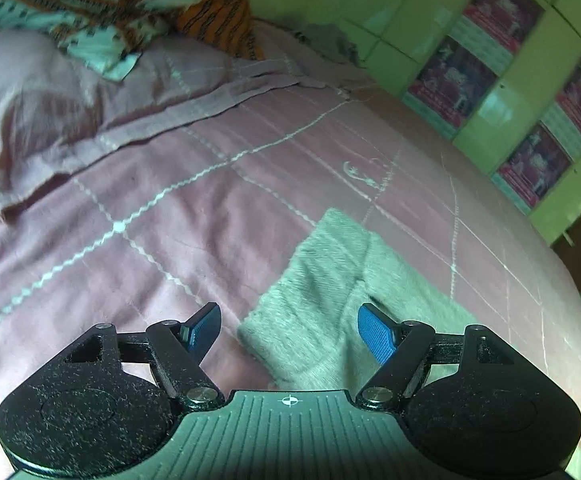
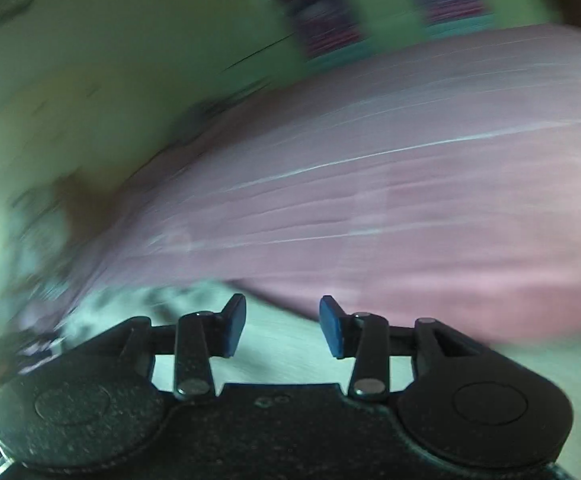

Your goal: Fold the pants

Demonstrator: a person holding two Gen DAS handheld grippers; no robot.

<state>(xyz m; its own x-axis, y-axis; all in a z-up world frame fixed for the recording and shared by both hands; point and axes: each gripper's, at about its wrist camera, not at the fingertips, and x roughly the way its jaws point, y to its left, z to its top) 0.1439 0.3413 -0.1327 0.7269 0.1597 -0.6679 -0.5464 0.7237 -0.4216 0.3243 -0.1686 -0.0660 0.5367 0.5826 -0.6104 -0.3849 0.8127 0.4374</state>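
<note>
The pants [image 1: 330,300] are pale grey-green knit fabric lying in a folded strip on the pink quilted bedspread [image 1: 170,208], running from the lower middle toward the centre right. My left gripper [image 1: 289,332] is open and empty, hovering just above the near end of the pants, one blue finger on each side. My right gripper [image 2: 282,326] is open and empty. Its view is heavily blurred; pale fabric [image 2: 274,356], probably the pants, lies under its fingers on the pink bedspread [image 2: 410,220].
A pink pillow [image 1: 50,112] lies at the bed's far left, with a patterned white-and-orange cloth [image 1: 102,12] behind it. A green wall with dark posters [image 1: 454,80] borders the bed's right side. A small grey cloth [image 1: 330,40] sits at the far edge.
</note>
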